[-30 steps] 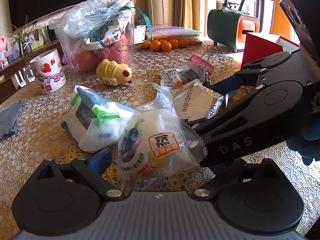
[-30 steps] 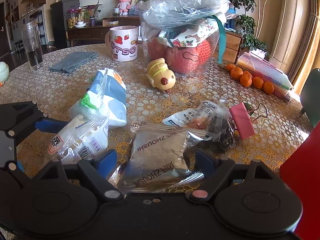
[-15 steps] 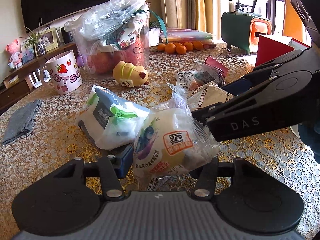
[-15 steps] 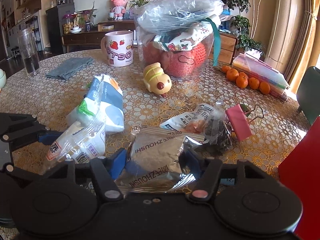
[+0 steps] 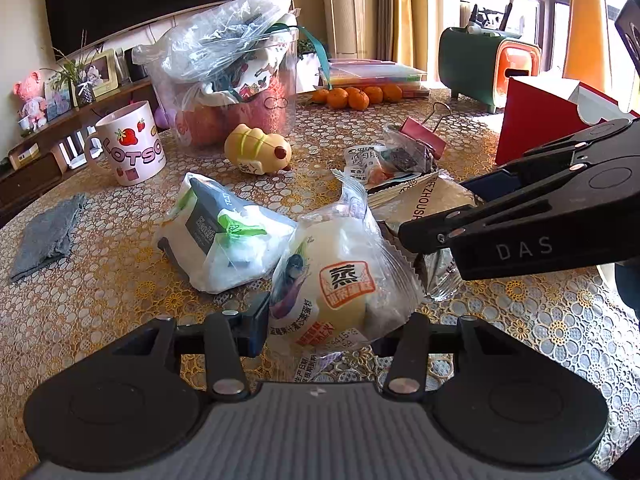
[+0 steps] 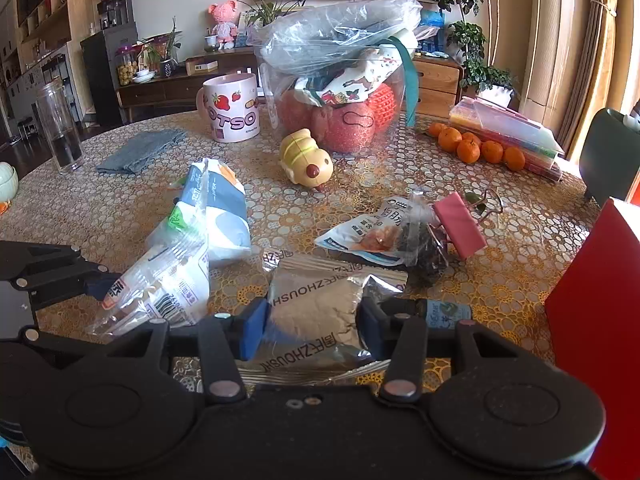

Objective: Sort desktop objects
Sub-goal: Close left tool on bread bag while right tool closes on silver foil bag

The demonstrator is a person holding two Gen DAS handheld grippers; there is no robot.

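Note:
A clear-wrapped steamed cake packet (image 5: pixel 344 288) sits between the pads of my left gripper (image 5: pixel 326 332), which is shut on its lower part. From the right wrist view the same cake packet (image 6: pixel 160 296) lies at the left, with a left finger (image 6: pixel 52 276) beside it. A silver foil packet (image 6: pixel 316 308) lies on the lace tablecloth (image 6: pixel 500 280) just right of it. My right gripper (image 6: pixel 312 324) has its jaws closing, and both blue pads press on the foil packet's sides. In the left wrist view the right gripper (image 5: pixel 436 212) reaches in from the right over the foil packet (image 5: pixel 440 196).
Behind the packets lie a wet-wipes pack (image 5: pixel 224 240), a yellow toy (image 5: pixel 256 152), a snack sachet with a pink binder clip (image 5: pixel 424 136), a Lotso mug (image 5: pixel 130 144) and a bag-covered clear tub (image 5: pixel 236 92). A red box (image 5: pixel 536 120) stands right; tangerines (image 5: pixel 352 96) far back; a grey cloth (image 5: pixel 48 236) left.
Both pairs of jaws have come together from wide apart: the left onto the cake packet, the right onto the silver foil packet. Neither hand has shifted much.

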